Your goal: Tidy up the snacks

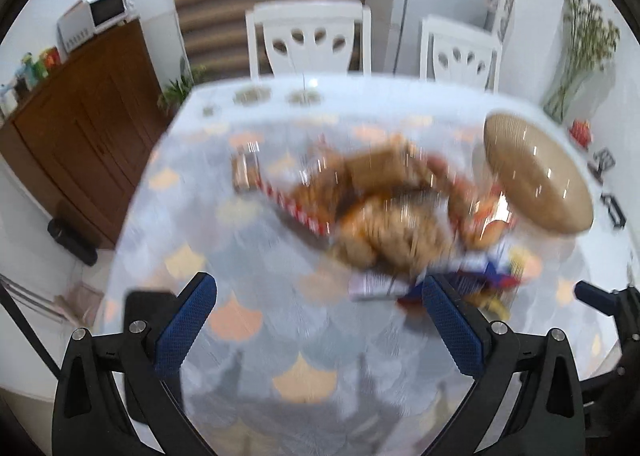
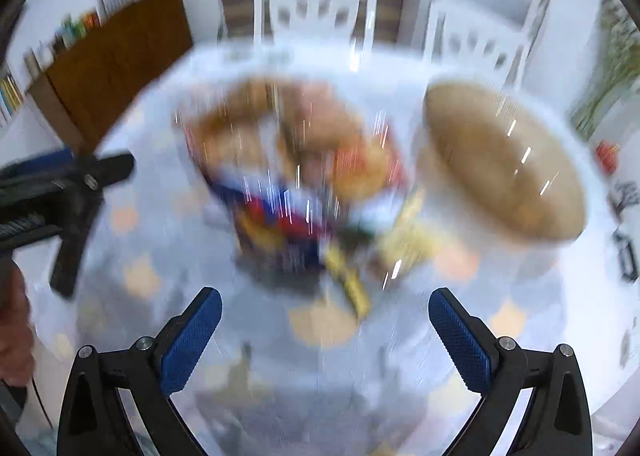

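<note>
A blurred pile of snack packets [image 1: 384, 216] lies in the middle of the table, brown, orange, red-and-white and blue wrappers mixed together. It also shows in the right wrist view [image 2: 304, 176]. A round tan basket [image 1: 536, 176] stands to the right of the pile, and appears in the right wrist view too [image 2: 504, 160]. My left gripper [image 1: 320, 316] is open and empty above the table, short of the pile. My right gripper [image 2: 324, 328] is open and empty, also short of the pile. Both views are motion-blurred.
The table [image 1: 240, 336] has a pale cloth with orange and grey scales. Two white chairs [image 1: 308, 36] stand at its far side. A brown cabinet [image 1: 80, 128] is on the left. The left gripper's body [image 2: 68, 192] shows at the left of the right wrist view.
</note>
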The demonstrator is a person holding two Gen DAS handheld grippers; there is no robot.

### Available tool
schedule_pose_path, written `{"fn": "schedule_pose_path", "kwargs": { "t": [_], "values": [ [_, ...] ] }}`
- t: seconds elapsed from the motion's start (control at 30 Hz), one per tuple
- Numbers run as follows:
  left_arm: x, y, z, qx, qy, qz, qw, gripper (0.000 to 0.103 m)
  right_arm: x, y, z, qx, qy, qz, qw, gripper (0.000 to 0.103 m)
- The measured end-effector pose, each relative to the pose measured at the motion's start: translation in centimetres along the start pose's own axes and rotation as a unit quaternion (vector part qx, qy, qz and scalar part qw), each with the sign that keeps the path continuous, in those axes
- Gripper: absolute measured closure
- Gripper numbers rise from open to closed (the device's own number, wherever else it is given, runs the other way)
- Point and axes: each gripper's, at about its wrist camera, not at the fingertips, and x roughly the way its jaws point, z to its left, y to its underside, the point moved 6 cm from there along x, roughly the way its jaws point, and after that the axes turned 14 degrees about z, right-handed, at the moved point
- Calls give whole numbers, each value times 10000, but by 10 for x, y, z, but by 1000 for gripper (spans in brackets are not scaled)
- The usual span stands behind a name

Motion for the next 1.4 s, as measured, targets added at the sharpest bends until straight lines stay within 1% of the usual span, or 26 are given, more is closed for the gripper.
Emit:
{"fn": "schedule_pose_path", "kwargs": {
  "t": [0.07, 0.13, 0.17, 0.2, 0.27, 0.3, 0.33, 0.43, 0.6, 0.77, 0.93, 1.03, 1.23, 1.33, 1.4],
  "values": [
    [-9, -13, 3, -59, -56, -182, 9998, 0, -26, -21, 1, 45, 199, -387, 9990, 0],
    [-12, -19, 8, -82, -23, -260, 9996, 0, -25, -26, -3, 49, 416, -509, 9978, 0],
    [-11, -20, 9, -105, -9, -253, 9996, 0, -22, -27, -5, 97, 473, -498, 9976, 0],
    [-10, -21, 11, -132, 11, -241, 9996, 0, -21, -31, -6, 179, 375, -432, 9982, 0],
    [0, -17, 14, -170, 66, -112, 9998, 0, -22, -34, -8, 283, 44, -366, 9989, 0],
    [3, -15, 15, -186, 107, -69, 9997, 0, -19, -35, -7, 344, -31, -336, 9988, 0],
    [6, -12, 16, -233, 174, -13, 9996, 0, -25, -36, -6, 382, -8, -337, 9987, 0],
    [11, -11, 21, -232, 300, 44, 9993, 0, -27, -37, -5, 436, 57, -356, 9984, 0],
    [14, -17, 26, -205, 313, 36, 9993, 0, -24, -41, 0, 452, 252, -283, 9983, 0],
    [25, -18, 31, -265, 414, 155, 9987, 0, -21, -44, 0, 506, 252, -228, 9981, 0],
    [31, -20, 36, -341, 462, 200, 9981, 0, -27, -47, -4, 638, 299, -395, 9967, 0],
    [34, -21, 37, -382, 495, 232, 9978, 0, -26, -47, -4, 618, 379, -366, 9967, 0],
    [36, -20, 37, -385, 505, 264, 9976, 0, -27, -48, 0, 561, 304, -348, 9974, 0],
    [37, -20, 38, -387, 486, 286, 9977, 0, -25, -48, 3, 489, 177, -267, 9983, 0],
    [38, -20, 38, -390, 473, 281, 9977, 0, -23, -47, 3, 479, 202, -232, 9984, 0]
  ]
}}
